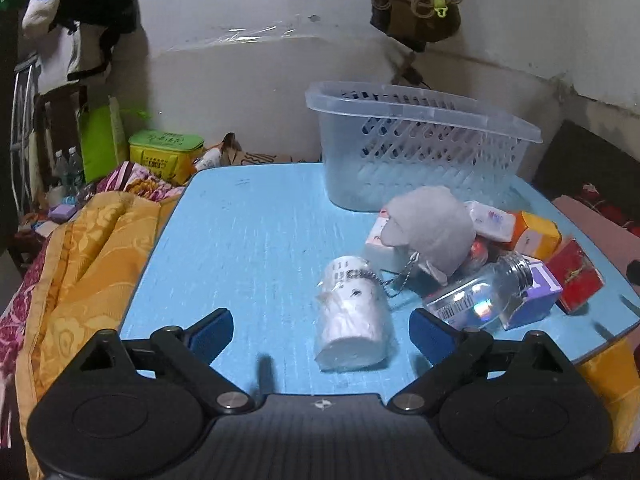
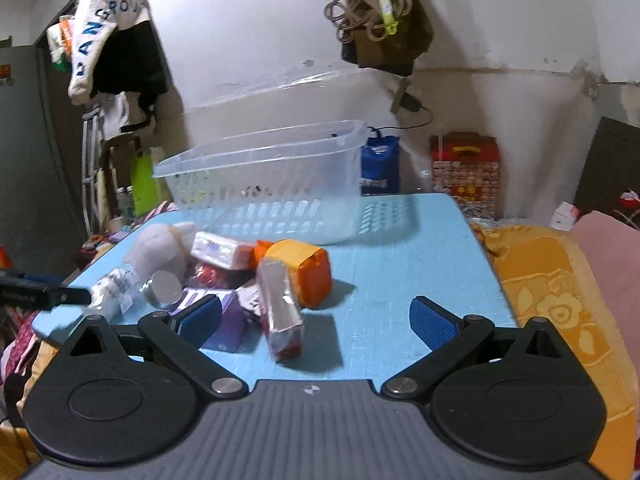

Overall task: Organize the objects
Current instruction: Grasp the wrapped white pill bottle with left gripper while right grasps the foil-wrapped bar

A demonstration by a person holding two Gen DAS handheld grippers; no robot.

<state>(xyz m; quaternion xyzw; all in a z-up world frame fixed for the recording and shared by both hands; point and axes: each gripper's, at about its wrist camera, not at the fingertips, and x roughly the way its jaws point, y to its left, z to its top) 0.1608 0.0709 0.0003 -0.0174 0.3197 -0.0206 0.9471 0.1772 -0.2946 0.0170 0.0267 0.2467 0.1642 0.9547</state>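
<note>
A clear plastic basket (image 1: pixel 420 148) stands at the back of the light-blue table (image 1: pixel 256 240); it also shows in the right wrist view (image 2: pixel 272 184). In front of it lies a pile: a white wrapped roll (image 1: pixel 352 320), a grey plush toy (image 1: pixel 430 228), a clear glass jar (image 1: pixel 480 296), a purple box (image 1: pixel 540 292), a red box (image 1: pixel 578 280) and an orange box (image 1: pixel 536 236). My left gripper (image 1: pixel 320 330) is open, the roll between its fingers. My right gripper (image 2: pixel 316 320) is open around a red wrapped box (image 2: pixel 280 312), beside the orange box (image 2: pixel 304 276) and purple box (image 2: pixel 224 316).
An orange patterned blanket (image 1: pixel 84 256) lies left of the table and also on its right (image 2: pixel 560 300). A green tin (image 1: pixel 166 152) and bottles sit at the back left. A red carton (image 2: pixel 466 168) and blue bag (image 2: pixel 380 164) stand behind the table. Clothes hang on the wall.
</note>
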